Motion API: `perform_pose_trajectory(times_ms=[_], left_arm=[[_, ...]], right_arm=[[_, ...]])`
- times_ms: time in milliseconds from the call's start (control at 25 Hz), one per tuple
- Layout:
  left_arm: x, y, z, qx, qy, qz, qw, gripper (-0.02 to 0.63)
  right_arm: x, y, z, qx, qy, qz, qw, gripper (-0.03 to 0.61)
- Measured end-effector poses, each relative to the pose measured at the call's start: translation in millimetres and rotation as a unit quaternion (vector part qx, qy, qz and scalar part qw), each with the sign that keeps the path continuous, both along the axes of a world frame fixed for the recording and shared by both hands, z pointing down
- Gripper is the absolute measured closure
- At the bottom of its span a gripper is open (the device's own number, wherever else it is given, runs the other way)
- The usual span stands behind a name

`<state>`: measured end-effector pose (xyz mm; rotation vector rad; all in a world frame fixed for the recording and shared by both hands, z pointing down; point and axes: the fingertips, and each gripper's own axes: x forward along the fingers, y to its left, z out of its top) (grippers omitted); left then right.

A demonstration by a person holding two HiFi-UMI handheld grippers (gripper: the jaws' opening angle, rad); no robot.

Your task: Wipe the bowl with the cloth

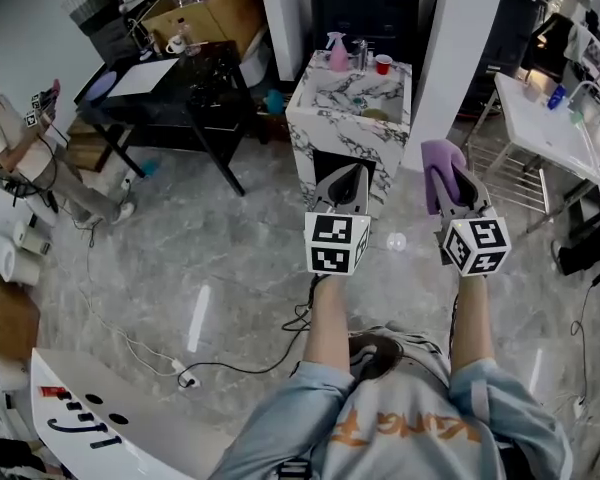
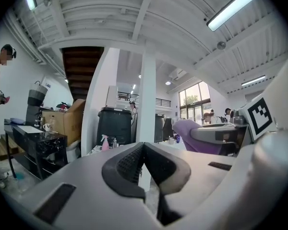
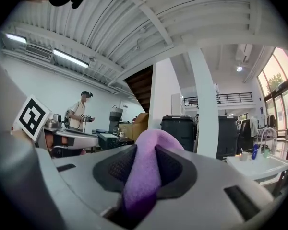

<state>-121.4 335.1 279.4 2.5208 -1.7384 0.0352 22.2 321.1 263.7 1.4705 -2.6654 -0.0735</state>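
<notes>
Clearly the soft purple cloth point(image 1: 442, 163) point(image 3: 146, 176) sits pinched between the jaws of the right gripper point(image 1: 450, 176) point(image 3: 145, 150), bulging out past the tips and trailing back between the dark ribbed pads; this gripper is held in the air over the grey marble-look floor point(image 1: 210, 258), just right of the white veined marble counter point(image 1: 320, 118); the left gripper point(image 1: 348, 176) point(image 2: 143, 147) hovers beside it, in front of the counter's near edge, its jaws closed tip to tip with nothing between them; on the countertop, a pink spray bottle point(image 1: 337, 53) point(image 2: 104, 142) stands at the far left corner and a red cup point(image 1: 382, 64) at the far right corner; a small tan rounded thing point(image 1: 375, 115) lies near the right edge, too small to tell whether it is the bowl; a black table point(image 1: 180, 88) stands well apart to the left.
</notes>
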Motion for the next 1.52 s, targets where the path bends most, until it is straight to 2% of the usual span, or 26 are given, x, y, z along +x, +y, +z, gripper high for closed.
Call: perform_pose_trajectory(times_ms=[480, 680, 880, 1040, 1200, 1520], left_arm=[[7, -35, 7, 0.0, 0.013, 0.009, 0.9999, 0.592], [-10, -61, 3, 0.002, 0.009, -0.018, 0.9998, 0.592], [-25, -95, 2, -0.005, -0.015, -0.038, 0.9992, 0.593], [-26, -137, 20, -0.025, -0.034, -0.049, 0.9979, 0.594], [-21, -182, 41, -0.064, -0.052, -0.049, 0.9954, 0.592], [13, -290, 113, -0.145, -0.044, -0.032, 0.9879, 0.592]], right_arm=[[24, -34, 3, -0.009, -0.002, 0.022, 1.0, 0.453], [20, -67, 5, -0.013, -0.016, 0.009, 1.0, 0.453], [2, -112, 13, -0.024, -0.046, -0.011, 0.999, 0.453], [0, -164, 29, -0.035, -0.059, -0.022, 0.997, 0.453], [22, -221, 49, -0.061, -0.083, 0.008, 0.995, 0.453], [51, -335, 121, -0.139, -0.097, 0.004, 0.986, 0.453]])
